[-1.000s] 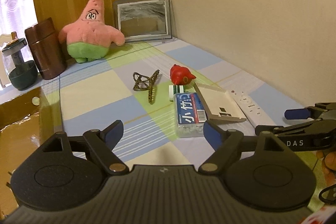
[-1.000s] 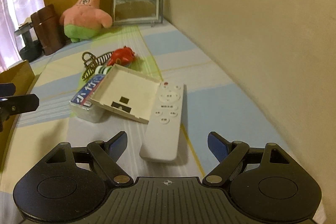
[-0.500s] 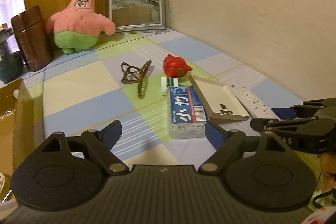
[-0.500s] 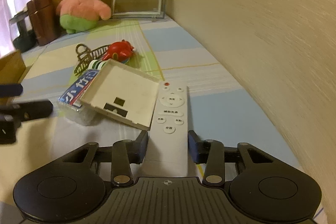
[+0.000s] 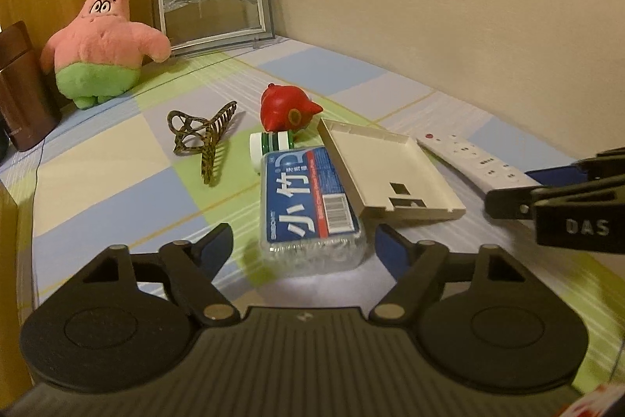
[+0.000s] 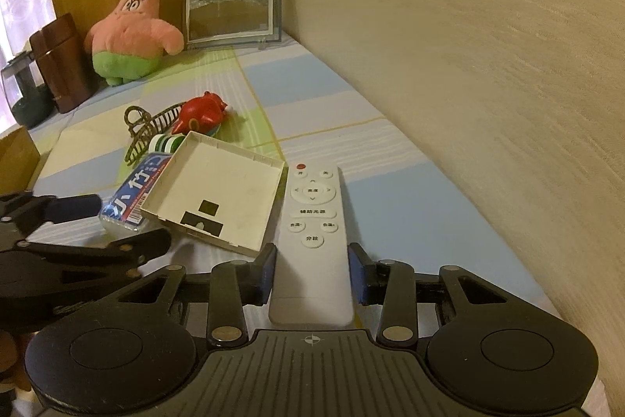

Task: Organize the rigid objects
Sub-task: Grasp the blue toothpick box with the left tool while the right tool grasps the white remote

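A white remote (image 6: 312,217) lies on the checked cloth by the wall, and my right gripper (image 6: 312,274) is shut on its near end. A clear box with a blue label (image 5: 308,198) lies left of it, under the edge of a cream tray lid (image 5: 386,170). My left gripper (image 5: 304,247) straddles the box's near end; its jaws are closing and the pads stand clear of the box's sides. Beyond lie a green-and-white jar (image 5: 273,143), a red toy (image 5: 285,108) and a bronze hair claw (image 5: 203,135).
A pink star plush (image 5: 97,38), a framed picture (image 5: 213,2) and a brown canister (image 5: 19,92) stand at the far end. The wall (image 6: 488,65) runs close along the right. The table's left edge (image 5: 15,206) drops off beside my left gripper.
My right gripper has shut on the remote. My left gripper has moved forward and down to the blue-labelled box, and its jaws have narrowed.
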Demonstrator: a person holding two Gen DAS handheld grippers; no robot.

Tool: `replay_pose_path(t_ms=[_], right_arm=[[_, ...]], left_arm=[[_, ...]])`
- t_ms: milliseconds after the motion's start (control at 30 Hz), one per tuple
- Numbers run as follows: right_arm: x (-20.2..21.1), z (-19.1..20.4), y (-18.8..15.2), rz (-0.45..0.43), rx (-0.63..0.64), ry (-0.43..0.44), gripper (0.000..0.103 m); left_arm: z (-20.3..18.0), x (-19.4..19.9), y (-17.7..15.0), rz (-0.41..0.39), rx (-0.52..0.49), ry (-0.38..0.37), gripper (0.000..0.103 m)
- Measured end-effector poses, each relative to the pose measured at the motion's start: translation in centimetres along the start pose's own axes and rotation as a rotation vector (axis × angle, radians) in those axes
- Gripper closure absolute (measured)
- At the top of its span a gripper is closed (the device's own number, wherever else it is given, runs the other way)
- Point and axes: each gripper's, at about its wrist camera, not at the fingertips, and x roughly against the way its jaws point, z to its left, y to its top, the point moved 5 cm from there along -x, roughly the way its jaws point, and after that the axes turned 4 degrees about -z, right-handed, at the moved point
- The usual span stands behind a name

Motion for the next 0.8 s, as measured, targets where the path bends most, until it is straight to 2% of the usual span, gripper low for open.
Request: replay_pose_path(t_ms=[100, 133, 300, 500, 800], right_arm=[[0.1, 0.1, 0.1, -0.002, -0.001, 0.001, 0.067], [0.1, 0.2, 0.1, -0.003, 0.0, 0.002, 0.067], [0.7, 0.7, 0.0, -0.017, 0.02, 0.004, 0.067], [2.3, 2.1, -0.8, -0.014, 0.048, 0.054, 0.067], [5.2, 4.7, -4.7, 0.045, 0.109, 0.151, 0.067]], left_arm=[[0.1, -0.4, 0.1, 0.002, 0.006, -0.001, 0.047], [0.0, -0.3, 0.1, 0.003, 0.008, 0.001, 0.048], [0.5, 1.3, -0.7, 0.048, 0.049, 0.052, 0.049], [1.2, 5.9, -3.0, 0.096, 0.082, 0.088, 0.049], [0.9, 12.0, -6.0, 0.092, 0.11, 0.109, 0.048]])
